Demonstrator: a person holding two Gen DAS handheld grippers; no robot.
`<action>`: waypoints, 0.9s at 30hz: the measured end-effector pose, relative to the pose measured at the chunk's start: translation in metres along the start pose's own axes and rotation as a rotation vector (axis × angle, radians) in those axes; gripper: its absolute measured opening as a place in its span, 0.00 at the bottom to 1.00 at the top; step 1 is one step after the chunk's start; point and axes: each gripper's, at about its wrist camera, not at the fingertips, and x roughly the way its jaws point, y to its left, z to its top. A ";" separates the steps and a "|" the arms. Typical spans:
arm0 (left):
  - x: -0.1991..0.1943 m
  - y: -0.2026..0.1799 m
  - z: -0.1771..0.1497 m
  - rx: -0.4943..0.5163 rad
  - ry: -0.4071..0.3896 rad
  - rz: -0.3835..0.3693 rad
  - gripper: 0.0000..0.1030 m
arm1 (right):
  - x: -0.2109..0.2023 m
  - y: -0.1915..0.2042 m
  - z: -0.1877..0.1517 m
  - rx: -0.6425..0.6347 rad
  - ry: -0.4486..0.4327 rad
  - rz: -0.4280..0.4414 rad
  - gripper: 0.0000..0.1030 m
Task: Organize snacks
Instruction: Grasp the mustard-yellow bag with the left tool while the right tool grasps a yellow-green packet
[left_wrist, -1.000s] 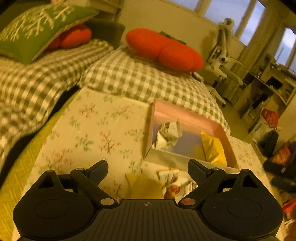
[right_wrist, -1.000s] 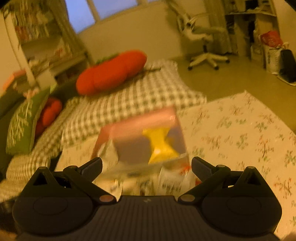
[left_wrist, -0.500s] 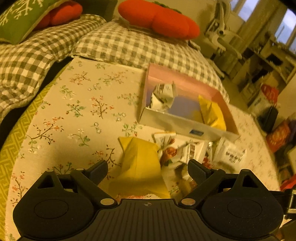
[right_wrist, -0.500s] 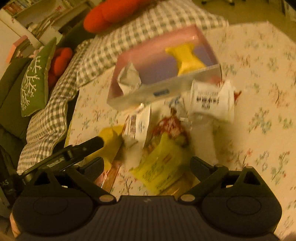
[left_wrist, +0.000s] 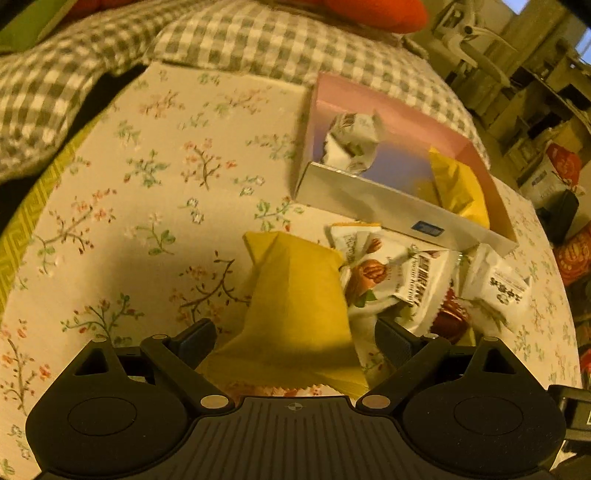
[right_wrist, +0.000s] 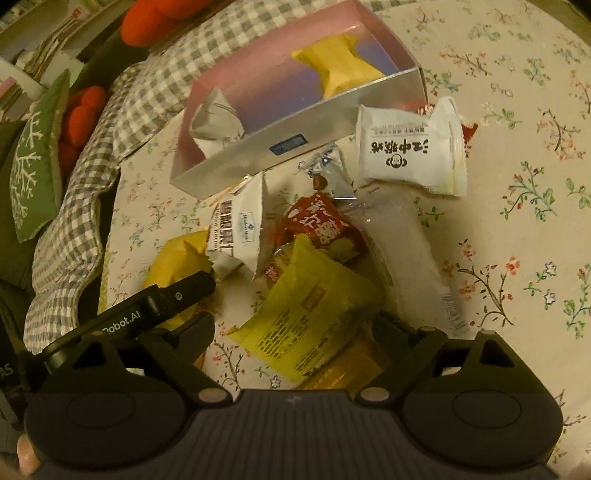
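Observation:
A pile of snack packets lies on the flowered tablecloth (left_wrist: 147, 206) in front of a pink-lined box with a silver wall (left_wrist: 369, 201) (right_wrist: 295, 136). The box holds a crumpled white packet (left_wrist: 351, 144) and a yellow one (right_wrist: 340, 66). My left gripper (left_wrist: 293, 339) is open, low over a plain yellow packet (left_wrist: 295, 295) that lies between its fingers without being pressed. My right gripper (right_wrist: 293, 326) is closing, with a printed yellow-green packet (right_wrist: 306, 306) between its jaws; the pads do not touch it. One left finger (right_wrist: 177, 291) shows in the right wrist view.
Other packets in the pile: a white one with black characters (right_wrist: 410, 155), a red one (right_wrist: 321, 225), a white nut-picture one (left_wrist: 369, 273), a long clear one (right_wrist: 406, 251). A checked sofa (left_wrist: 258, 44) with red cushions (right_wrist: 81, 114) and a green cushion (right_wrist: 33, 166) borders the table's far side.
Both grippers have sunk and tipped down from looking across the room to looking onto the pile. The right jaws have narrowed a little around the yellow-green packet.

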 end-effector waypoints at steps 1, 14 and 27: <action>0.002 0.001 0.000 -0.009 0.004 -0.004 0.92 | 0.000 -0.001 0.000 0.003 -0.001 -0.001 0.85; 0.007 0.002 0.004 -0.013 -0.017 -0.001 0.90 | 0.005 -0.009 -0.002 0.044 -0.026 -0.034 0.66; 0.004 0.009 0.008 -0.024 -0.044 0.033 0.52 | 0.006 -0.004 -0.005 0.010 -0.019 -0.027 0.46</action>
